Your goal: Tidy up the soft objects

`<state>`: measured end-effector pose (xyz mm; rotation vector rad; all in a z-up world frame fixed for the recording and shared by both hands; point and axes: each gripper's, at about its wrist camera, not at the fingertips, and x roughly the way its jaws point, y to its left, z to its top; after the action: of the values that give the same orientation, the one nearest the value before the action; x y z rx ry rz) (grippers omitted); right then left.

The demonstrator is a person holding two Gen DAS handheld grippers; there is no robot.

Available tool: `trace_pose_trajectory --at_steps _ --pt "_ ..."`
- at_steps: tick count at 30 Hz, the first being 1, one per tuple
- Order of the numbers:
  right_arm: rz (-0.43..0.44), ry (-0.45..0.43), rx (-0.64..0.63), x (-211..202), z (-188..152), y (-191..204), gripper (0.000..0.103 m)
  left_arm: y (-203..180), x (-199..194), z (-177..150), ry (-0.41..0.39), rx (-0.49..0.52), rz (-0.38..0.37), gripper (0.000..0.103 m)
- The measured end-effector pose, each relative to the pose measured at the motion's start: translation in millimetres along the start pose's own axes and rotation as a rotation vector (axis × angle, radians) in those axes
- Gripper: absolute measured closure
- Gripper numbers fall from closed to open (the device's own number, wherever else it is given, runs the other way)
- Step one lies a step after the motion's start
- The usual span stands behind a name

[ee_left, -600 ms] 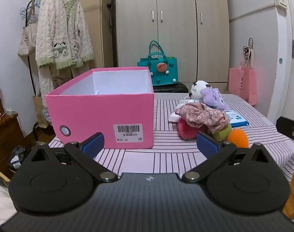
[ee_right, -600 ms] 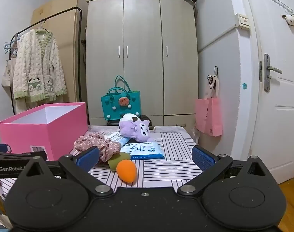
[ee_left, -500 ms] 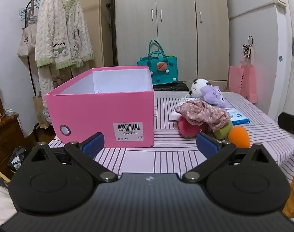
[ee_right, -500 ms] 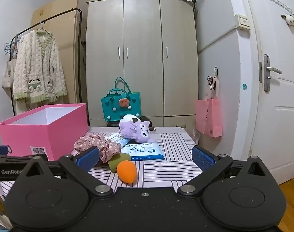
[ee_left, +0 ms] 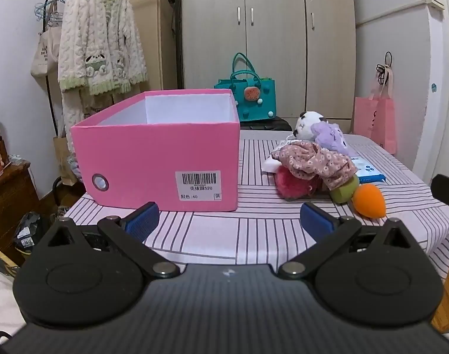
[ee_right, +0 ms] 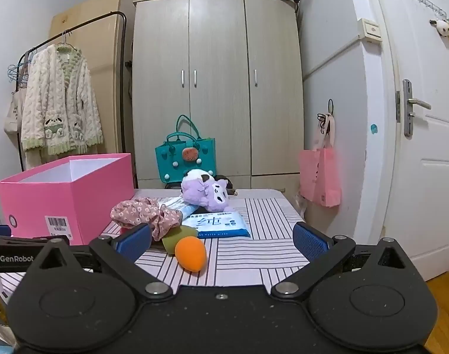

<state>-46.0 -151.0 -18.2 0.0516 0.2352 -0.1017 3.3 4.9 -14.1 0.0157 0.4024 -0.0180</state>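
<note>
A pink open box (ee_left: 162,159) (ee_right: 68,194) stands on the striped table (ee_left: 254,236). Right of it lies a heap of soft things: a floral scrunchie (ee_left: 316,159) (ee_right: 142,215), a red plush piece (ee_left: 292,183), a green sponge (ee_left: 344,188) (ee_right: 177,236), an orange sponge (ee_left: 369,196) (ee_right: 191,253) and a purple and white plush toy (ee_left: 324,132) (ee_right: 205,193). My left gripper (ee_left: 229,216) is open and empty, before the box's front. My right gripper (ee_right: 221,237) is open and empty, just short of the orange sponge.
A blue wet-wipes pack (ee_right: 217,224) (ee_left: 367,171) lies by the plush toy. A teal bag (ee_right: 184,159) stands behind the table before a wardrobe (ee_right: 218,88). A clothes rack with a cardigan (ee_left: 100,44) is at the left, a door (ee_right: 425,147) at the right.
Both grippers have edged slightly forward toward the table; the objects look a little nearer. Nothing on the table has moved.
</note>
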Motion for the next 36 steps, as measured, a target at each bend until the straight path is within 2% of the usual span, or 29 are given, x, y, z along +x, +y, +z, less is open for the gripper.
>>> trace_pose_trajectory --at_steps 36 --pt "0.002 -0.007 -0.003 6.1 -13.1 0.2 0.0 3.5 1.4 -4.1 0.002 -0.016 -0.016 0.0"
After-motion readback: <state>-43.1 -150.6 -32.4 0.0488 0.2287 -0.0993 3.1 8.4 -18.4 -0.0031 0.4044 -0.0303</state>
